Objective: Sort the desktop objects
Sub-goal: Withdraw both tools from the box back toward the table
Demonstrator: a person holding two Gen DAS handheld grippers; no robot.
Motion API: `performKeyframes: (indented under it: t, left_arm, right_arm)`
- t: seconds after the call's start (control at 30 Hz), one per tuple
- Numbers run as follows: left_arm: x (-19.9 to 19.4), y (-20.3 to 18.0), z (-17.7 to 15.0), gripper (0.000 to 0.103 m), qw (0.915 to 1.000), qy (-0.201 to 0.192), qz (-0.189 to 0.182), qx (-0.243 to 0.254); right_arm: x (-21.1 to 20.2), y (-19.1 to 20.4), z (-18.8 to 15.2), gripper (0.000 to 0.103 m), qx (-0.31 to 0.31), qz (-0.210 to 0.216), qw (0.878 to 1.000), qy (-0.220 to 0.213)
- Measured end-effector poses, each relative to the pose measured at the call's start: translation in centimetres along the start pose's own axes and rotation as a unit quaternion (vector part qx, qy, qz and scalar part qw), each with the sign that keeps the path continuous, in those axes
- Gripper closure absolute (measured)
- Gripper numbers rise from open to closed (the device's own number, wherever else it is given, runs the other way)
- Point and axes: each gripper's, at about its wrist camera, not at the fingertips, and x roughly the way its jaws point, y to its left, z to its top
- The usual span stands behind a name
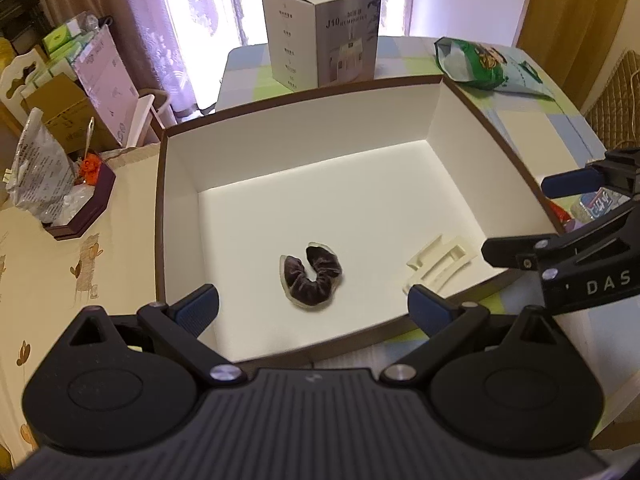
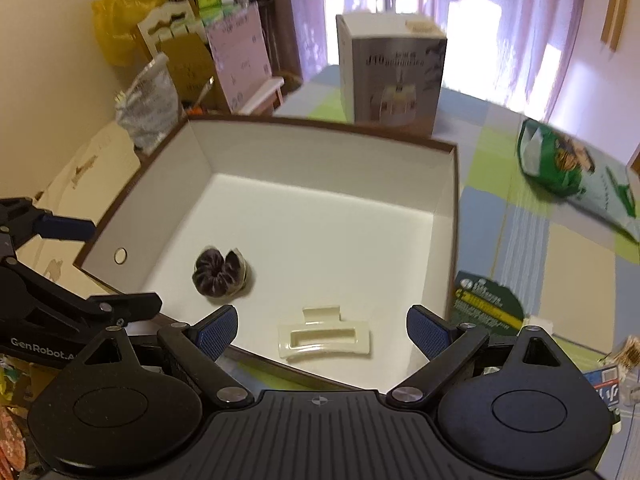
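Two things lie in the brown-edged box (image 1: 434, 120) at frame centre: one dark velvet scrunchie (image 1: 312, 278) and, well apart, one cream hair claw (image 2: 324, 338). Beyond stands one humidifier carton (image 1: 324, 32); one green snack bag (image 1: 484, 66) lies upper right on the bench (image 2: 560, 248). Left hand-held gripper (image 1: 312, 306) and right hand-held gripper (image 2: 322, 330) both gape wide, empty.

lilac curtains (image 1: 168, 20) backlit | cream wall (image 2: 48, 80) | wooden door (image 1: 580, 8)

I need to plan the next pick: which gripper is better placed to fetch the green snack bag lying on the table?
Right, probably. The crumpled green snack bag lies right of the brown-rimmed white box, on the open right gripper's side; the open left gripper would cross the box.
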Motion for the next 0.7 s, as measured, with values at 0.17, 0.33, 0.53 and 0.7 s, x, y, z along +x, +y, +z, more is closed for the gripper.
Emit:
performKeyframes:
  t: [0.17,0.33,0.53,0.7]
  left_arm:
    - [-1.6,-1.4,-1.1,0.004,0.9998,-0.007,0.007,-0.014]
    - [-2.7,-2.8,-2.3,0.004,0.9995,-0.007,0.014,-0.028]
    - [-3.4,-4.4,-3.6,0.004,0.9992,-0.004,0.017,-0.037]
    - [-3.3,-6.0,-4.4,0.003,0.9992,0.003,0.017,-0.037]
  right_arm:
    - [-2.0,-0.3,-1.2,0.007,-0.006,0.019,1.000,-0.014]
    - [-3.3,-0.8,-2.3,0.007,-0.018,0.030,0.999,-0.018]
    - [-4.4,-1.8,-4.0,0.007,-0.020,0.037,0.999,-0.014]
    - [-5.4,-3.0,-5.6,0.007,-0.018,0.038,0.999,-0.008]
